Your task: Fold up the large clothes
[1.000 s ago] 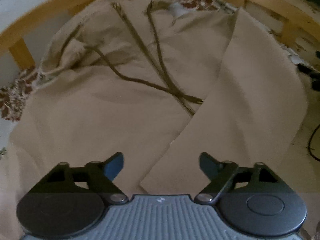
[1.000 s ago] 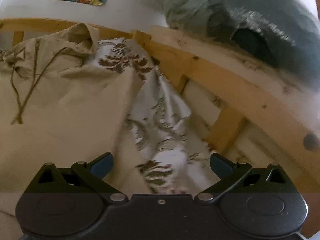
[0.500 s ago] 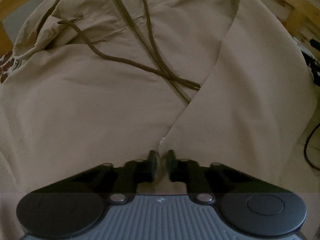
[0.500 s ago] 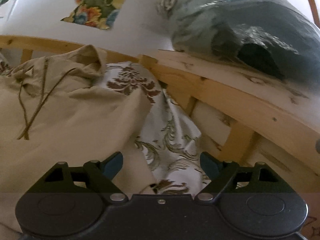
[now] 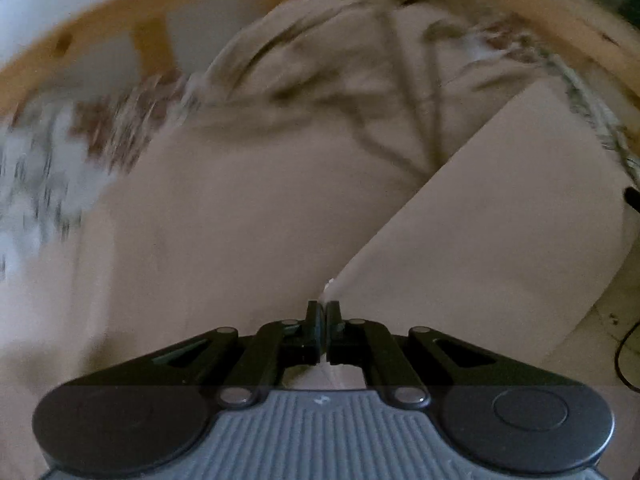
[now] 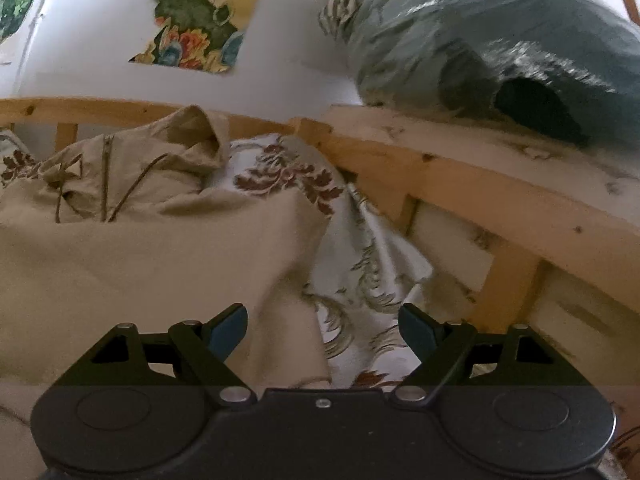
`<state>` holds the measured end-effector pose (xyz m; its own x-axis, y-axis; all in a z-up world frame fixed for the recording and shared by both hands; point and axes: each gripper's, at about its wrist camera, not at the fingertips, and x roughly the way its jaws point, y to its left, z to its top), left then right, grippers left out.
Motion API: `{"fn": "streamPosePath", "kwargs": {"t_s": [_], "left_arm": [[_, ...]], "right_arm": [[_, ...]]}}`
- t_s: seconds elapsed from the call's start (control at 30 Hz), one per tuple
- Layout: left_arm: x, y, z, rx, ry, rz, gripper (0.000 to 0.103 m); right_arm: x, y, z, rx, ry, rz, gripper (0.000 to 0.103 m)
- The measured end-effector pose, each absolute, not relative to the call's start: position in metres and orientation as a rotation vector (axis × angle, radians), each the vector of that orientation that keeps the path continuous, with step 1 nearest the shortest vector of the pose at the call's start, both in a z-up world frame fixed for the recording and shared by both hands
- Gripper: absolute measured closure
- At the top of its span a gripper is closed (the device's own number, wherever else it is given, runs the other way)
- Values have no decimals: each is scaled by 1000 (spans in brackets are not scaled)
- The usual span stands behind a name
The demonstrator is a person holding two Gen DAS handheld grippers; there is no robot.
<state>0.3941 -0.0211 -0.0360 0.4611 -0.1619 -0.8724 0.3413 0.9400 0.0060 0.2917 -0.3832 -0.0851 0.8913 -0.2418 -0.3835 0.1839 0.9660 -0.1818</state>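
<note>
Left wrist: jaws seemingly pinching jacket (image 5: 248,216) edge.

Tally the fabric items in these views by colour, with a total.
Beige: 1, the jacket, pinched by the left gripper
White floral-patterned: 1, the bedsheet
Teal, plastic-wrapped: 1, the bundle
Total: 3

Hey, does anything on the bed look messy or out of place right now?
The beige jacket isn't lying flat: its hood end is bunched against the wooden rail, drawcords straggling. The patterned sheet is rumpled beside it. The left gripper pinches the folded flap's corner; the right gripper is open.
</note>
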Motion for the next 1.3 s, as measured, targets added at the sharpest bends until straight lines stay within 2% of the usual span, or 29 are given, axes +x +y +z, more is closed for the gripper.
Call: {"fn": "streamPosePath", "kwargs": {"t_s": [0.13,0.17,0.2,0.27,0.37,0.43,0.63,0.7,0.8,0.87,0.93,0.97,1.0,1.07,1.17,1.2,1.23,1.3], "left_arm": [[398,-18,-45,147,1066,-314,102],[397,-19,-44,149,1062,-322,102],[398,-23,-44,150,1055,-338,102],[397,-27,-45,164,1039,-361,102],[390,-33,-46,167,1015,-397,102],[387,-41,-51,180,1017,-392,102],[387,-42,-74,185,1082,-353,99],[386,-40,-72,179,1081,-346,94],[387,-37,-69,168,1084,-340,91],[385,-34,-68,168,1081,-336,84],[381,-31,-64,162,1073,-322,60],[378,-29,-62,154,1065,-315,54],[373,-25,-57,137,1050,-311,46],[362,-16,-49,105,1023,-302,40],[342,8,-35,38,971,-241,19],[335,18,-31,15,950,-199,11],[326,30,-26,-8,925,-146,9],[312,50,-19,-29,902,-47,8]], "right_arm": [[300,-389,-92,-56,452,-222,25],[302,-390,-93,-33,463,-217,34],[304,-391,-95,-13,480,-206,54],[307,-391,-98,23,506,-186,78],[306,-389,-94,6,489,-218,88],[305,-390,-91,-8,475,-253,91],[310,-390,-106,-40,499,-292,86],[308,-391,-103,-34,463,-301,75],[310,-391,-97,-36,388,-297,68],[321,-388,-97,-63,376,-286,62],[337,-382,-103,-97,392,-272,61],[350,-378,-108,-115,441,-262,55],[364,-375,-117,-141,517,-269,53],[374,-376,-127,-139,555,-281,53],[370,-377,-125,-124,535,-293,52],[366,-377,-122,-106,522,-299,49],[362,-377,-119,-84,508,-304,46],[354,-376,-110,-38,479,-303,29]]}}
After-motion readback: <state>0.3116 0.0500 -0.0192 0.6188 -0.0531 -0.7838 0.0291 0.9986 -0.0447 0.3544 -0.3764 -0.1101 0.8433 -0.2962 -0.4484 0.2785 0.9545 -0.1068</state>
